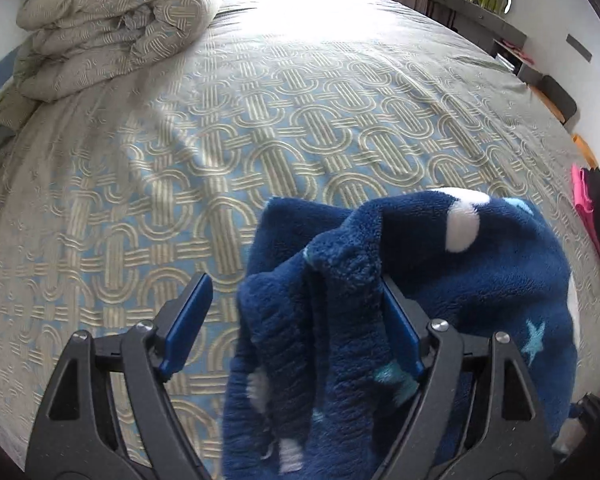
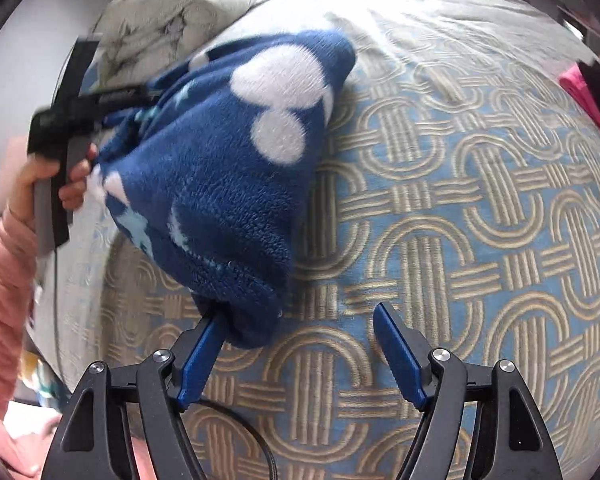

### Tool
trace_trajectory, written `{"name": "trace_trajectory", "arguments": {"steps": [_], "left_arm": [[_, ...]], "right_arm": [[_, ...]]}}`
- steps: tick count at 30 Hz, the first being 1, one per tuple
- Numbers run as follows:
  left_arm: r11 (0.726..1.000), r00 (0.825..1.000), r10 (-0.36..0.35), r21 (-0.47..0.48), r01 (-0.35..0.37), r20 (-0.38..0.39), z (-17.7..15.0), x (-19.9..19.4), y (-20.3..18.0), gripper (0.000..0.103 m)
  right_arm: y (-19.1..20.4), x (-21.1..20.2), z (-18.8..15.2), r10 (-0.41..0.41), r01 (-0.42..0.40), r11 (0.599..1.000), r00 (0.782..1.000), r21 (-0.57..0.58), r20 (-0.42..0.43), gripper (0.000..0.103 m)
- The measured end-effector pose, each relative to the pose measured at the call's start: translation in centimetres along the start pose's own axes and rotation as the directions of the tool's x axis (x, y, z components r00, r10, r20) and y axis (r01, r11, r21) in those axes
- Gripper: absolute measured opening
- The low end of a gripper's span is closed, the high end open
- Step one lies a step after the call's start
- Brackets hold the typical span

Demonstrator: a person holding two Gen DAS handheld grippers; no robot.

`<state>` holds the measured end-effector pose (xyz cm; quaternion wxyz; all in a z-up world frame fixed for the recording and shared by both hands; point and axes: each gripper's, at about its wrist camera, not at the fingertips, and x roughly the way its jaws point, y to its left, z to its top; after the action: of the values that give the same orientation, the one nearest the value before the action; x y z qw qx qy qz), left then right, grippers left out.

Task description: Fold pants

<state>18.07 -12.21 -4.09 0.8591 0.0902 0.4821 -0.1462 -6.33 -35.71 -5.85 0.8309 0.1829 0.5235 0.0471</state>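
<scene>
pants (image 1: 440, 264) are thick fuzzy fleece, ribbed knit on the band at 6 o'clock. bedspread (image 1: 260, 128) is matt woven cloth with a raised pattern. left gripper (image 1: 296, 312) and right gripper (image 2: 300, 332): matt black plastic arms, smooth blue pads, shiny metal pins.

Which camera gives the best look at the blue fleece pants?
The right wrist view: the pants hang bunched above the bedspread, white blobs plain. The left wrist view shows them close up, draped over that gripper's fingers, partly cut off.
</scene>
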Motion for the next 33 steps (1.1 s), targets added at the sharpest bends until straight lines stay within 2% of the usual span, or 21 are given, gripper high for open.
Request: {"name": "trace_trajectory", "arguments": {"steps": [1,3,4,5,7,9,12,16,18,21,23,25,29,33], "left_arm": [[1.0,1.0,0.005,0.003,-0.005,-0.003,0.0,0.0,-0.1,0.083],[1.0,1.0,0.019,0.007,-0.019,-0.001,-0.1,0.4,-0.2,0.086],[0.999,0.999,0.033,0.012,-0.033,0.001,-0.1,0.7,-0.2,0.088],[0.999,0.999,0.039,0.012,-0.039,0.003,-0.2,0.8,-0.3,0.092],[1.0,1.0,0.013,-0.028,-0.013,-0.002,-0.5,1.1,0.5,0.097],[0.997,0.999,-0.027,-0.079,0.026,-0.018,-0.8,1.5,1.4,0.1],[0.988,0.997,-0.071,-0.139,0.067,-0.024,-1.2,1.9,2.3,0.1],[0.99,0.998,-0.06,-0.125,0.059,-0.009,-1.4,0.7,1.9,0.099],[0.992,0.997,-0.07,-0.107,0.071,0.006,-1.7,-0.5,1.8,0.099],[0.997,0.997,-0.065,-0.044,0.066,0.031,-2.6,-1.9,1.5,0.099],[0.999,0.999,-0.041,0.002,0.041,0.031,-3.2,-1.9,1.5,0.099],[0.999,0.999,-0.047,0.0,0.047,0.02,-3.6,-1.3,1.8,0.099],[0.993,0.995,-0.097,-0.075,0.097,-0.005,-3.6,-0.3,2.9,0.101],[0.993,0.995,-0.101,-0.069,0.1,-0.006,-3.7,0.2,2.7,0.103]], "right_arm": [[-0.1,-0.1,0.1,0.013,-0.013,1.0,1.0,0.005,0.018,0.074],[0.0,0.3,0.6,0.023,-0.023,1.0,0.999,-0.002,0.048,0.063],[0.0,0.7,1.0,0.03,-0.03,1.0,0.998,-0.003,0.053,0.041],[-0.1,1.2,1.1,0.037,-0.037,0.999,0.998,0.005,0.048,0.013],[0.0,1.2,0.9,0.002,-0.007,0.998,0.997,0.058,0.081,0.012],[-1.1,0.7,0.3,0.026,-0.038,0.991,0.995,0.127,0.095,0.011],[-2.3,0.3,-0.7,0.065,-0.076,0.986,0.995,0.148,0.073,0.011],[-1.1,-0.3,-0.7,0.045,-0.045,0.999,0.999,0.011,-0.019,0.016],[-1.1,-1.3,0.2,0.057,-0.057,0.998,0.998,-0.001,-0.006,0.02],[-1.7,-3.1,2.4,0.051,-0.055,0.997,0.994,0.045,0.096,0.044],[-2.2,-3.4,3.9,0.076,-0.091,0.991,0.986,0.098,0.147,0.065],[-2.6,-2.6,5.9,0.116,-0.136,0.982,0.981,0.129,0.155,0.071],[-2.7,0.3,8.2,0.13,-0.145,0.973,0.987,0.177,0.091,0.074],[-1.9,2.5,10.3,0.133,-0.145,0.969,0.988,0.2,0.072,0.074]]}}
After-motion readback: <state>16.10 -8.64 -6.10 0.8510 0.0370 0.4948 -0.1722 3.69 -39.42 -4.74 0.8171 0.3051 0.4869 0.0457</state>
